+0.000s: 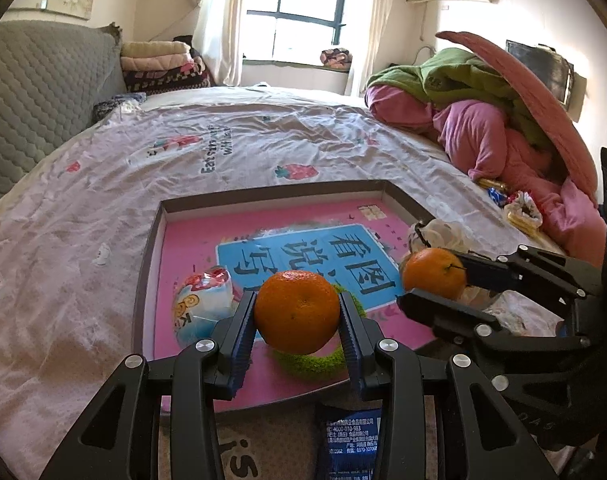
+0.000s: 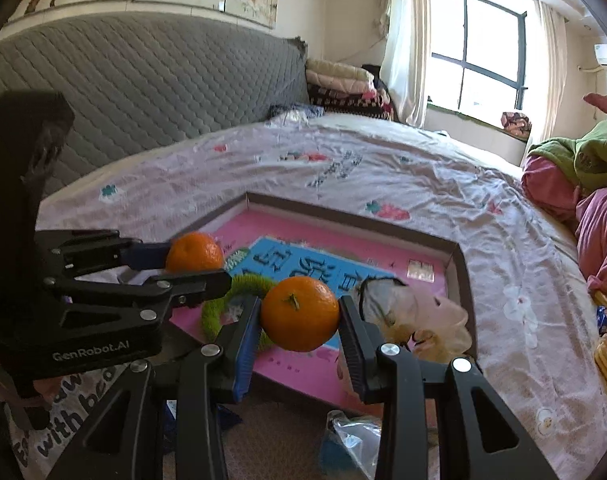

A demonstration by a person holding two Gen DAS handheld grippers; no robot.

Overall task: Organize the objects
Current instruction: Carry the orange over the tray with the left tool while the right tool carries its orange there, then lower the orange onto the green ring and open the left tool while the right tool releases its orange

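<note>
My left gripper [image 1: 297, 312] is shut on an orange mandarin [image 1: 297, 312] and holds it above the near part of a shallow box lid [image 1: 147, 240] with a pink printed bottom. My right gripper [image 2: 299, 314] is shut on a second mandarin [image 2: 299, 314] over the same lid; it shows in the left wrist view [image 1: 433, 276] at the lid's right side. The left gripper and its mandarin show in the right wrist view [image 2: 194, 258]. A fuzzy green ring [image 1: 307, 362] lies in the lid under the left mandarin. A clear snack packet [image 1: 205, 300] lies at the lid's left.
The lid rests on a bed with a pale printed sheet [image 1: 103, 184]. A crumpled plastic bag [image 2: 415, 312] sits at the lid's right rim. A blue packet [image 1: 349, 440] lies in front of the lid. Pink and green bedding [image 1: 483, 128] is piled at right, with snack wrappers [image 1: 519, 208] beside it.
</note>
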